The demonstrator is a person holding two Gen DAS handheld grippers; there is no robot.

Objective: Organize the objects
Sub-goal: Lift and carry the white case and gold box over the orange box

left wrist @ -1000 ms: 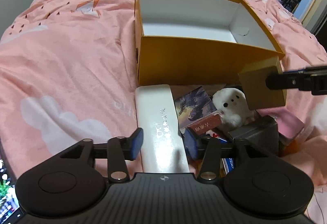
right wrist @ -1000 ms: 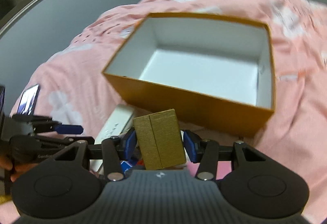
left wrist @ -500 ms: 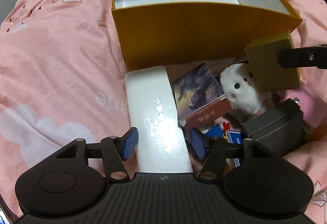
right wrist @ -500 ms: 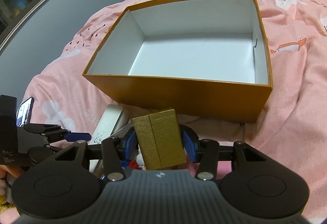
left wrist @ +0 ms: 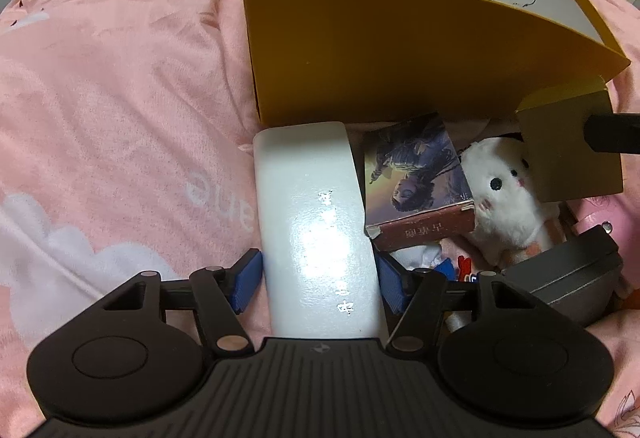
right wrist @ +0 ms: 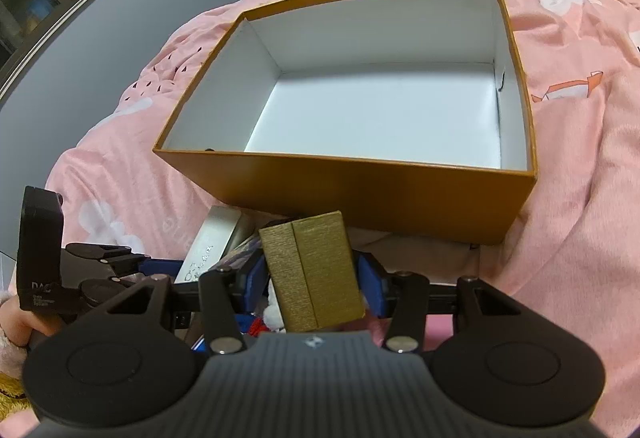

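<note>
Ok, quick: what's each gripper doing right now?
Left gripper: jaws just opened wider, astride the long white glossy case, not gripping.
Right gripper: shut on the small gold textured box.

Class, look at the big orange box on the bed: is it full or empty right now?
Empty. The right wrist view shows the orange box open-topped, its white floor and walls bare; the gold box is outside it, clamped in the right gripper.

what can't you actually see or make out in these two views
- Left wrist view: small red and blue items, hidden by the illustrated card box and the left gripper; unidentifiable.
- Left wrist view: silver print on the long white case, glare-washed.
- Right wrist view: white plush toy, behind the ribbed gold box.
</note>
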